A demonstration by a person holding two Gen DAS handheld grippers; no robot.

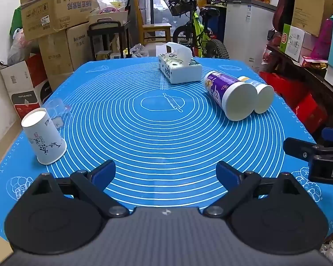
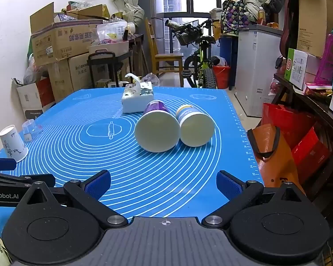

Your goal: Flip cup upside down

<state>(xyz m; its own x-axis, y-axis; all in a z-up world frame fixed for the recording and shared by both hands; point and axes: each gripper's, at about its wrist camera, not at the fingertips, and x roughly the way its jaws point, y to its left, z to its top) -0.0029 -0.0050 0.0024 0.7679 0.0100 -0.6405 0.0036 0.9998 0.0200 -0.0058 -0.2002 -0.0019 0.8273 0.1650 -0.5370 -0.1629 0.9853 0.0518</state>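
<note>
1. The purple-printed paper cup [image 1: 229, 96] with a white base lay on its side on the blue silicone baking mat [image 1: 157, 133] covering the counter, right of the mat's centre, its flat base turned towards the cameras.
2. A smaller yellow-and-blue paper cup [image 1: 260, 96] lay touching it on the right, also on its side; which of the two was meant could not be told, and the purple one was judged the likelier.
3. The left tongs [image 1: 165, 174] were held wide open over the near edge of the mat, with nothing between the blue pads.
4. The right tongs [image 2: 164, 182] were likewise spread wide and empty, pointing almost straight at the two lying cups.
5. A white paper cup with black ink drawings [image 1: 44, 136] already stood mouth-down at the far left edge, a clear plastic cup [image 1: 57, 109] just behind it.
6. A white patterned tissue box [image 1: 178, 68] sat beyond the lying cups.
7. For the approach, a light grip across the cup's mid-body was judged best, as thin paper walls would crush easily.
8. The neighbouring cup would probably roll if nudged, so entry from the free left side was advised.
9. The cup would then be turned rim-down and set on bare mat.
</note>
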